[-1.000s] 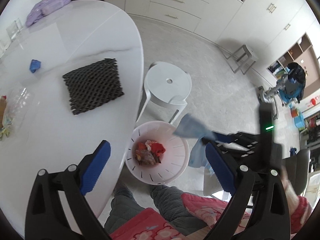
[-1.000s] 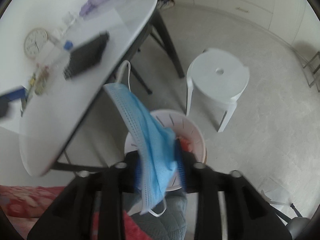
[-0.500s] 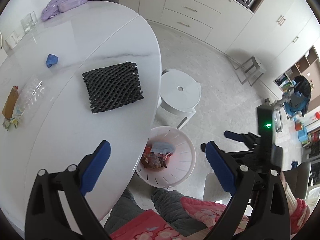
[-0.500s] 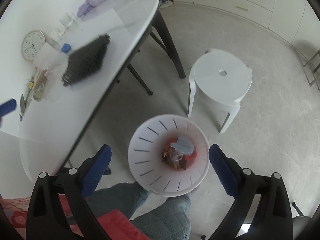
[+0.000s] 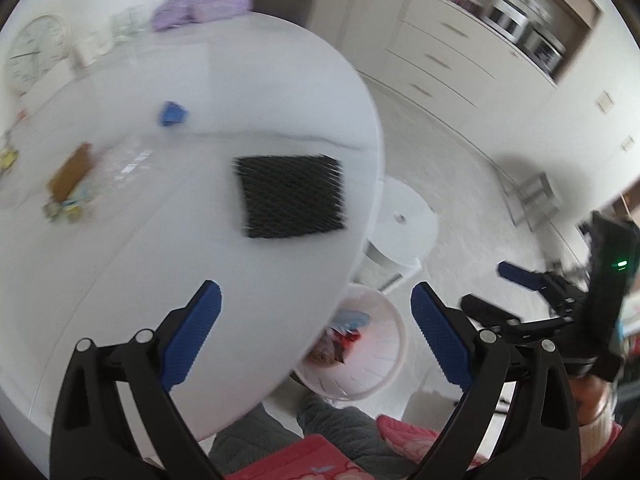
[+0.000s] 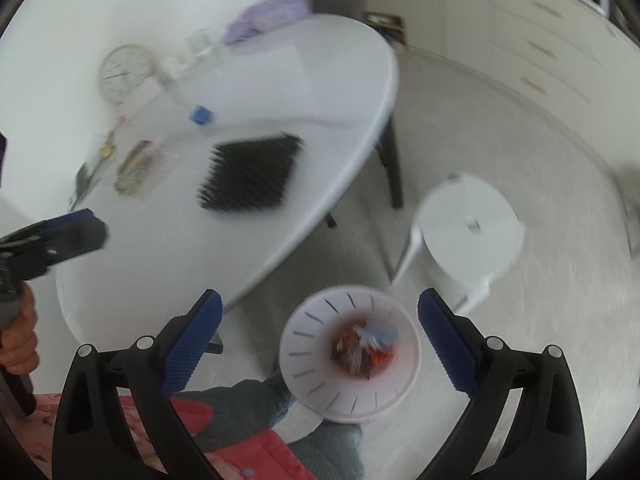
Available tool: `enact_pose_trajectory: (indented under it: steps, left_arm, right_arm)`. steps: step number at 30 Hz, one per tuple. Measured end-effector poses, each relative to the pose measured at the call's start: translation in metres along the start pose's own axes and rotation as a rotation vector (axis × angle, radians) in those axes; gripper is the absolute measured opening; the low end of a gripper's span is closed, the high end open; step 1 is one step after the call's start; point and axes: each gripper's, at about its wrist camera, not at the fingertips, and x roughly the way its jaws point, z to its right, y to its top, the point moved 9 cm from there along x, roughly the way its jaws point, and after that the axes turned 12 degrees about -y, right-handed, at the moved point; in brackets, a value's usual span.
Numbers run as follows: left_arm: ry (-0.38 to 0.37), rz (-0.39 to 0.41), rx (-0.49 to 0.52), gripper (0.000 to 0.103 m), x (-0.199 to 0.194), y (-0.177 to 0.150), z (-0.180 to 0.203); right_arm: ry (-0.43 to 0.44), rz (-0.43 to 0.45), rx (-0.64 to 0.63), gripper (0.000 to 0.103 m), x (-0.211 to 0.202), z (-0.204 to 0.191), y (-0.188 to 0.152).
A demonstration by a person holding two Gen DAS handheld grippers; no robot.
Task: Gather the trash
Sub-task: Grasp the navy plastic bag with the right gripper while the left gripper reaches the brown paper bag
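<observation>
So both grippers, left point(image 5: 316, 336) & right point(image 6: 320, 338), gape wide w/ nothing between. Mask point(image 6: 378, 331) lies in bin point(image 6: 304, 344) by my knees; black mesh pad point(image 5: 291, 196) waits on table point(image 5: 160, 240), prob next.

Bright, soft daylight throughout, with pale glare across the glossy white oval table point(image 5: 168, 240). Heavily motion-blurred in both views, smearing the black mesh foam pad point(image 6: 250, 176). Strongly fisheye-bent, darkening to black at far corners.
</observation>
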Motion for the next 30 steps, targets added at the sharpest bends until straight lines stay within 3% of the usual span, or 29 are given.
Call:
enact_pose_trajectory:
  steps: [7, 15, 23, 30]
  left_arm:
    - [0.118, 0.096, -0.171, 0.091, -0.048, -0.003, -0.071]
    - [0.206, 0.127, -0.314, 0.092, -0.084, -0.02, -0.168]
    - [0.234, 0.134, -0.362, 0.092, -0.093, -0.006, -0.255]
    - [0.212, 0.112, -0.362, 0.092, -0.077, 0.019, -0.306]
  right_arm:
    - [0.08, 0.064, -0.157, 0.099, 0.0, -0.065, 0.064]
    - [0.146, 0.054, -0.259, 0.1, 0.032, -0.161, 0.119]
    - [0.098, 0.021, -0.277, 0.1, 0.092, -0.231, 0.19]
    - [0.007, -0.08, -0.269, 0.099, 0.192, -0.261, 0.251]
